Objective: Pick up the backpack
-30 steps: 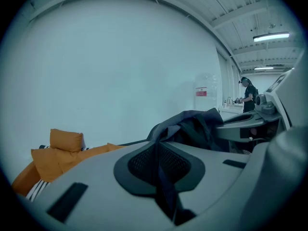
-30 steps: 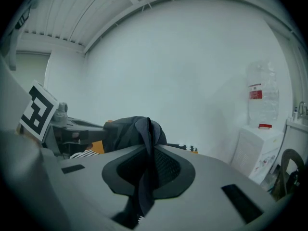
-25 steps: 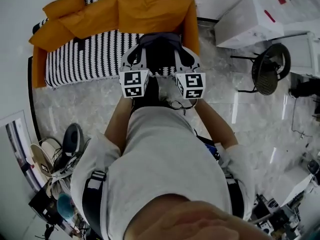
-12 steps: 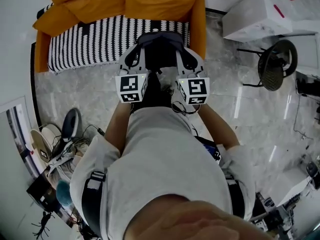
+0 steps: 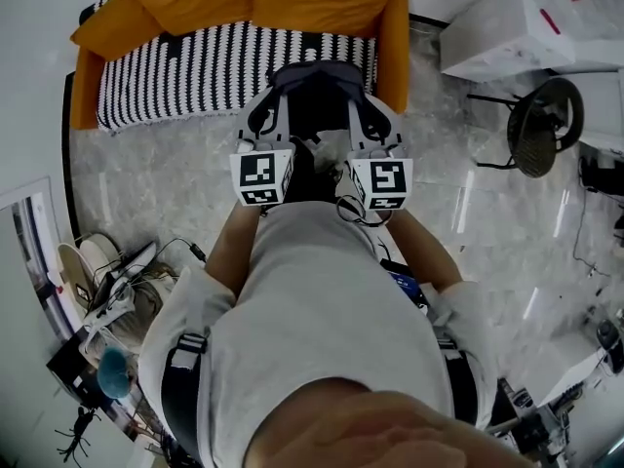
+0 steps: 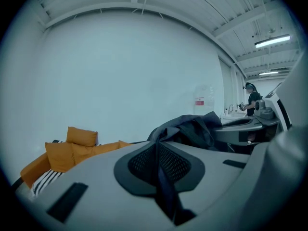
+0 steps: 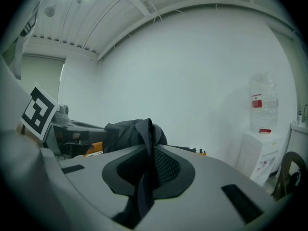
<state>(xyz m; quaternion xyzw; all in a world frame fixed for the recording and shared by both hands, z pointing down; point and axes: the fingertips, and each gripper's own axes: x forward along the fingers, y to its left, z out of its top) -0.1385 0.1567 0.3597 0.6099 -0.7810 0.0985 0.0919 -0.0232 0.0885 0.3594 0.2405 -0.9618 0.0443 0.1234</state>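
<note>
Over the last second I've drawn both tools back from the sofa (image 5: 224, 66). In the head view its striped seat has slid up toward 11 o'clock, and more bare floor (image 5: 166, 178) now shows on either side of my hands. The backpack (image 5: 312, 96) has come along, slung between the two tools, so I judge the pick-up nearly done. What remains is to keep it steady and clear of the seat.

The left gripper (image 6: 158, 150) is clamped on the left strap (image 6: 163, 191), which runs up through its almost closed jaws. The right gripper (image 7: 149, 160) pinches the right strap (image 7: 143, 191) the same way, and neither grip has loosened.

From the left jaws the backpack's bulk sits at 1 o'clock, just past the tips; from the right jaws it sits at 11 o'clock. In the head view it hangs at 12 o'clock from the marker cubes (image 5: 261, 175), and its far end overlaps the sofa's front edge. I can't tell whether it touches there.
</note>
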